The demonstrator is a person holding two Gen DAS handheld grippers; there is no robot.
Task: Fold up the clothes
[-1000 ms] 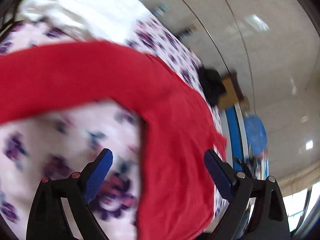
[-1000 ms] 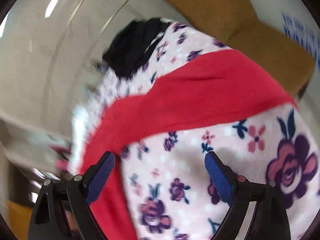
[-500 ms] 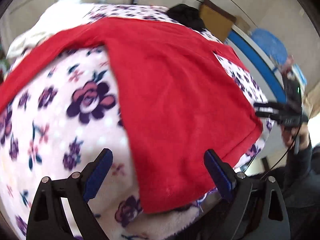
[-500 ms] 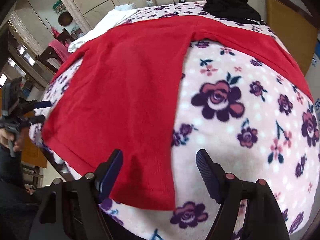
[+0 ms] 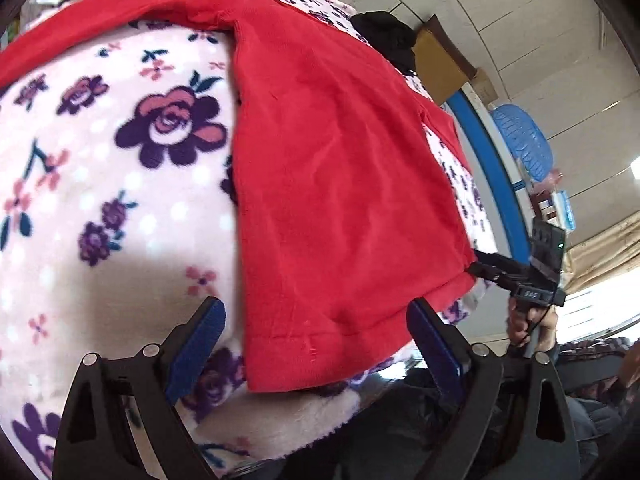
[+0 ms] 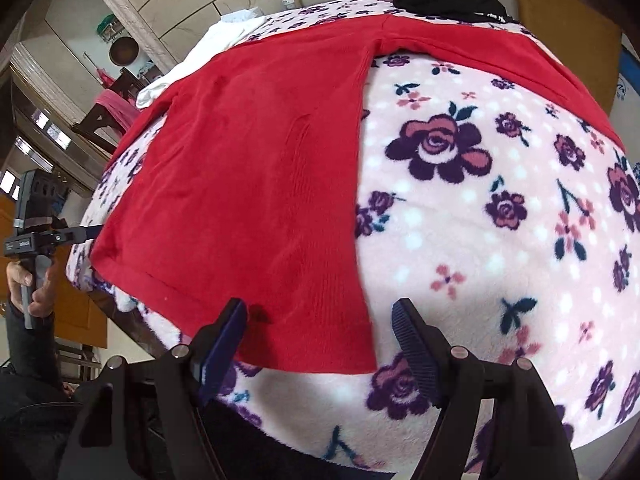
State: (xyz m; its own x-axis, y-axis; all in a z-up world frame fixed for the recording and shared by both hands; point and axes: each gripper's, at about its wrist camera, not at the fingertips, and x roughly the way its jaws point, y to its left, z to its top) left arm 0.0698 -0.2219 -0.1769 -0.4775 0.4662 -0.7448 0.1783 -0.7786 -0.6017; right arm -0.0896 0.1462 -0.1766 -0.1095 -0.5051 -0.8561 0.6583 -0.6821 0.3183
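Where the red top point(image 5: 340, 168) lies flat, hem corners between both grippers' spread, empty fingers point(image 6: 222, 344)

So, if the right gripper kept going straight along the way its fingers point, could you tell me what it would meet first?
Most likely the near hem corner of the red top, which lies flat on the floral blanket directly ahead of the open right gripper. Depth is hard to judge through the fisheye, so it may meet the blanket just beside that corner instead.

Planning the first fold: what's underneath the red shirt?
The red shirt lies flat on a pink floral blanket. Whatever supports the blanket is covered and cannot be seen.
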